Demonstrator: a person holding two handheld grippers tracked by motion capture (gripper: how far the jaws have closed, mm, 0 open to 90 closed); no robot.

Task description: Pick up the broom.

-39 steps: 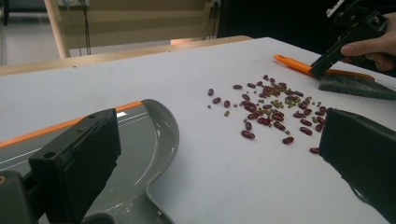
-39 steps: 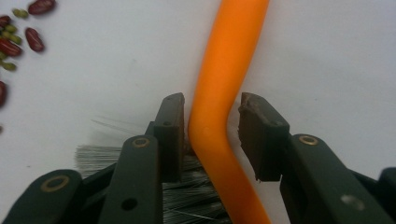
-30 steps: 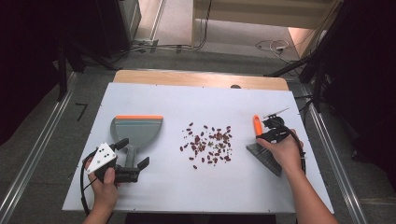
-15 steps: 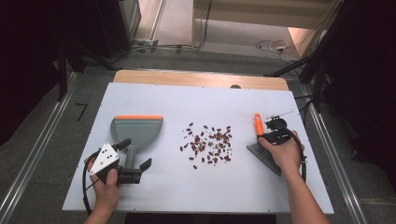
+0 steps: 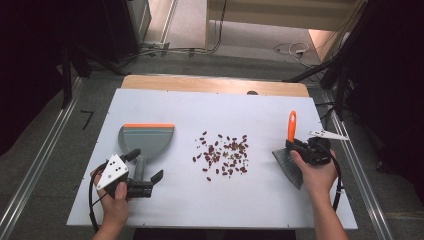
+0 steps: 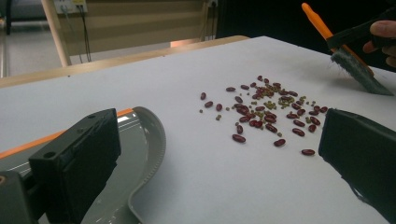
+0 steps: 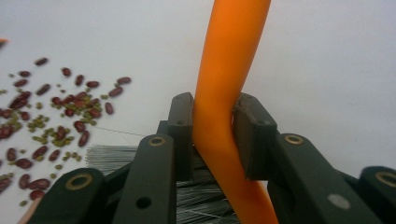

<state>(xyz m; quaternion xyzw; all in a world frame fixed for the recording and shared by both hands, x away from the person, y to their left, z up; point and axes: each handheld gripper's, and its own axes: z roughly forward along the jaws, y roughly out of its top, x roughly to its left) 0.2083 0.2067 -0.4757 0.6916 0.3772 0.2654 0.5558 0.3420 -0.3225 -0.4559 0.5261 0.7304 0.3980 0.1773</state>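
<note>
Right hand-held gripper (image 7: pixel 212 140) clamped on orange-handled grey-bristled brush (image 5: pixel 290 150); left hand-held gripper (image 5: pixel 146 167) apart around grey plastic dustpan (image 5: pixel 146 140); scattered red and green beans (image 5: pixel 223 155) on worktop unswept.

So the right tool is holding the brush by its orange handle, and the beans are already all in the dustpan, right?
Not quite. The right tool does hold the brush by its orange handle, but the beans are not in the dustpan. The high view shows them scattered on the white table, between dustpan and brush.
</note>
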